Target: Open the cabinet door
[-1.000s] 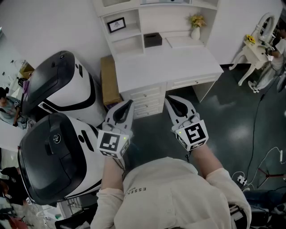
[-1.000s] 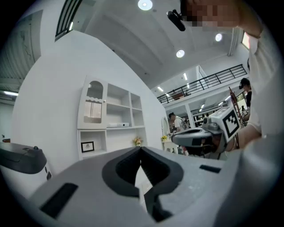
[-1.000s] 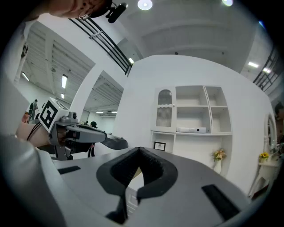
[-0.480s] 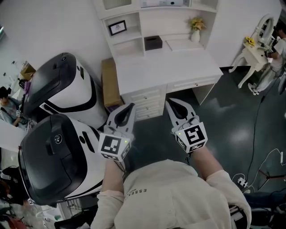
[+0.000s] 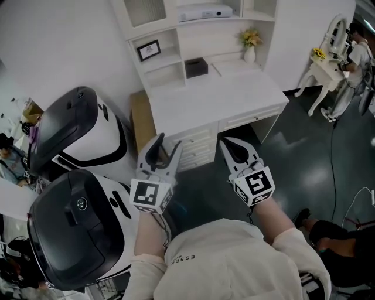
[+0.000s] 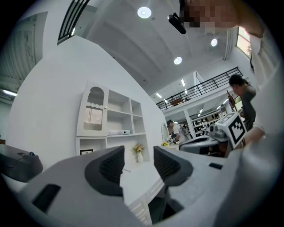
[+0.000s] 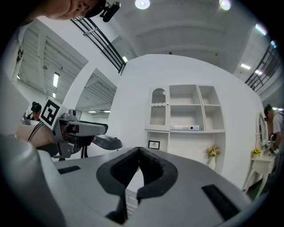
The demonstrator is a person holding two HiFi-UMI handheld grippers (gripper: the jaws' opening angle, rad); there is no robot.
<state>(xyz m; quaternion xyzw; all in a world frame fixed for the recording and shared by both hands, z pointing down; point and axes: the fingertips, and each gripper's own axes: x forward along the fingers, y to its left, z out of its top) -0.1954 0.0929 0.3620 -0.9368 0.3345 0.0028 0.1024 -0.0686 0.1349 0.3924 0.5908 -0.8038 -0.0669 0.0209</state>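
A white desk (image 5: 217, 94) with a shelf unit on top stands ahead of me. The cabinet door (image 5: 143, 8) closes the unit's top left compartment. It shows as a slatted, arched panel, shut, in the left gripper view (image 6: 91, 116) and in the right gripper view (image 7: 158, 108). My left gripper (image 5: 167, 144) hovers level in front of the desk drawers, well short of the door. Its jaws are opening, and between them (image 6: 138, 166) there is only air. My right gripper (image 5: 227, 142) is beside it, with its jaws shut on nothing (image 7: 140, 151).
Two large black-and-white machines (image 5: 82, 129) (image 5: 76, 231) crowd the left side. A brown box (image 5: 139, 114) stands by the desk. On the desk are a picture frame (image 5: 149, 50), a black box (image 5: 196, 67) and a flower vase (image 5: 250, 47). At the right are a small white table (image 5: 319, 67) and a person (image 5: 354, 53).
My left gripper's jaws, shut in both earlier frames, now stand apart. That gripper has edged up and forward a little. My right gripper has kept its place, still shut.
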